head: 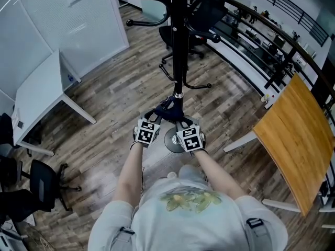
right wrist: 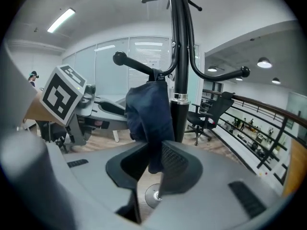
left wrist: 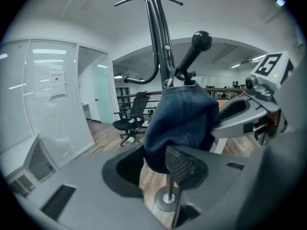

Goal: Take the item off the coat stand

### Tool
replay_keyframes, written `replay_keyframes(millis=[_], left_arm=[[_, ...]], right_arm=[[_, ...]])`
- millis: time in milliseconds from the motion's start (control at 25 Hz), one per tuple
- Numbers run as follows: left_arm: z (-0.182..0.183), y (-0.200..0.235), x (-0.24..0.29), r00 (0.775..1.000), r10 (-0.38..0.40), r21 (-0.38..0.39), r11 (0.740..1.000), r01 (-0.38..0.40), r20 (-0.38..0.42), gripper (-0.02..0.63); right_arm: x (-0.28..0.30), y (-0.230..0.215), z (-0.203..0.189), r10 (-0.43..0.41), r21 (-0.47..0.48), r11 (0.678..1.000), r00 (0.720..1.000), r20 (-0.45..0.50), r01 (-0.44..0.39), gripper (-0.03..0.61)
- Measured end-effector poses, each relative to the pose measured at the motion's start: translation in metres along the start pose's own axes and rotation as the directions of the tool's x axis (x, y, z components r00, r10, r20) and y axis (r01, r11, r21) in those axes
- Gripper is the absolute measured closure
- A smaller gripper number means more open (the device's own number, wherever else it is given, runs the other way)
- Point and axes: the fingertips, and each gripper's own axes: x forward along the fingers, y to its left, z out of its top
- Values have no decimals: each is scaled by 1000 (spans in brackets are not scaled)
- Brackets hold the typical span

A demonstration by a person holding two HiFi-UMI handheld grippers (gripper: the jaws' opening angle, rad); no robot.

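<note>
- Head view: the coat stand (head: 178,41) is seen on the floor between the right edge of the white desk (head: 39,95) and the left edge of the wooden tabletop (head: 296,140). The dark blue cloth (head: 170,109) is hung low on it. The left gripper (head: 156,116) and right gripper (head: 180,120) are set against the cloth from either side.
- Left gripper view: the cloth (left wrist: 184,123) is draped over a ball-tipped hook (left wrist: 200,42). Its lower edge is taken between the left gripper's (left wrist: 156,169) jaws, which are closed in on it.
- Right gripper view: a hanging tail of the cloth (right wrist: 148,114) is pinched between the right gripper's (right wrist: 151,164) jaws, beside the stand's pole.
- Step: the grasp is judged made and the lift-off not yet done. Next, the cloth must be raised up and outward past the ball tip, both grippers together, so that nothing is snagged.
- Writing: a paper sheet (left wrist: 57,83) is posted on the glass wall, its print too small to be read. Only square marker patterns are seen on the cubes. No brand is made out.
</note>
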Motion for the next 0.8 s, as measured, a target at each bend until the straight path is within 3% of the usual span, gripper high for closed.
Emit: replay_keyframes(millis=[120, 240, 520, 800], left_arm=[[12, -4, -4, 999, 10, -2, 1000, -10, 51, 538], [14, -7, -7, 997, 13, -9, 1000, -12, 75, 572], [14, -10, -24, 987, 44, -137, 990, -23, 152, 580], [17, -18, -40, 984, 30, -154, 988, -2, 178, 581]], right_arm=[[-3, -1, 3, 3, -6, 1000, 1000, 10, -3, 537], [-4, 0, 5, 13, 1, 1000, 1000, 25, -13, 551], [-12, 0, 12, 21, 22, 1000, 998, 62, -22, 561], [-23, 0, 19, 33, 31, 999, 995, 94, -36, 563]])
